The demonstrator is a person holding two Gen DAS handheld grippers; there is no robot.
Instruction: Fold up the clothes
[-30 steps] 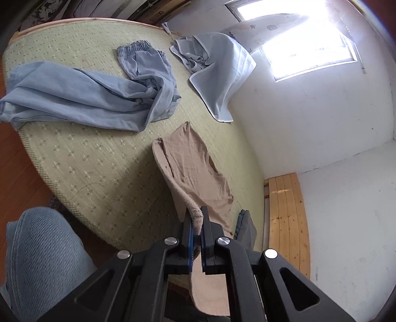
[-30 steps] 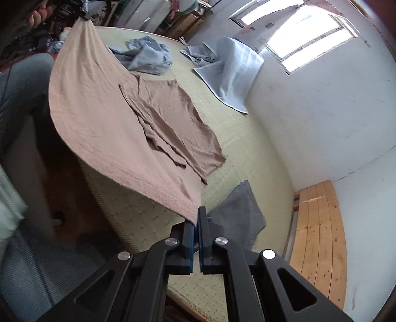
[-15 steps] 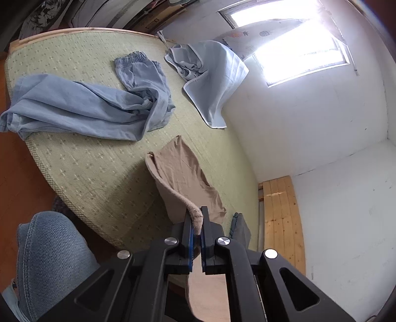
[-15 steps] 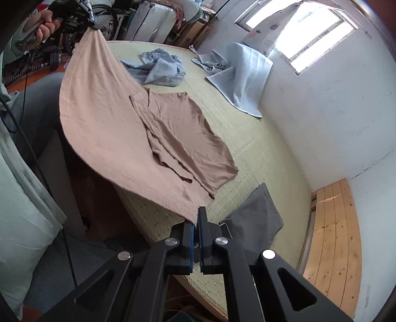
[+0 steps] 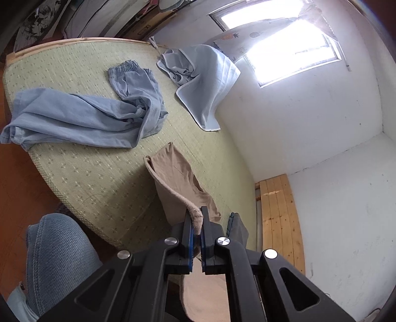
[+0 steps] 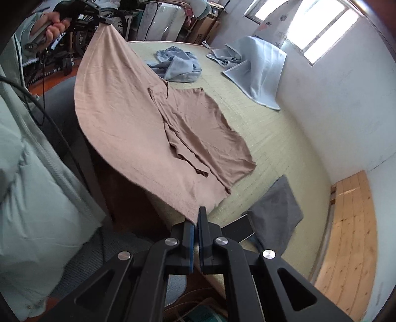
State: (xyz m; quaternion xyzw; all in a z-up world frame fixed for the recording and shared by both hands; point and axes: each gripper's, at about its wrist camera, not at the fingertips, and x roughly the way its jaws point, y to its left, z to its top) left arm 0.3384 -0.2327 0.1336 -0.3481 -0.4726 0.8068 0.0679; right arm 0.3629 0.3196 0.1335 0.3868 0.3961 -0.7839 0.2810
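A tan garment (image 6: 128, 119) is stretched in the air between both grippers, its far half lying flat on the green mat (image 6: 272, 138). My right gripper (image 6: 196, 218) is shut on one lower corner of it. My left gripper (image 5: 196, 220) is shut on the other corner, the thick hem bunched between its pads, and the cloth (image 5: 173, 178) runs down from there to the mat (image 5: 99, 173). In the right wrist view a hand (image 6: 53, 23) holds the left gripper at the top left, where the raised cloth ends.
Light blue trousers (image 5: 81, 116) lie crumpled on the mat's far left. A pale blue cloth (image 5: 208, 81) lies against the white wall under the window. A folded dark grey garment (image 6: 277, 210) sits at the mat's near edge. A wooden slat platform (image 6: 346, 235) borders the right side.
Both grippers have risen with the tan garment, lifting more of its near half off the mat. The mat and the other clothes look farther below than before.
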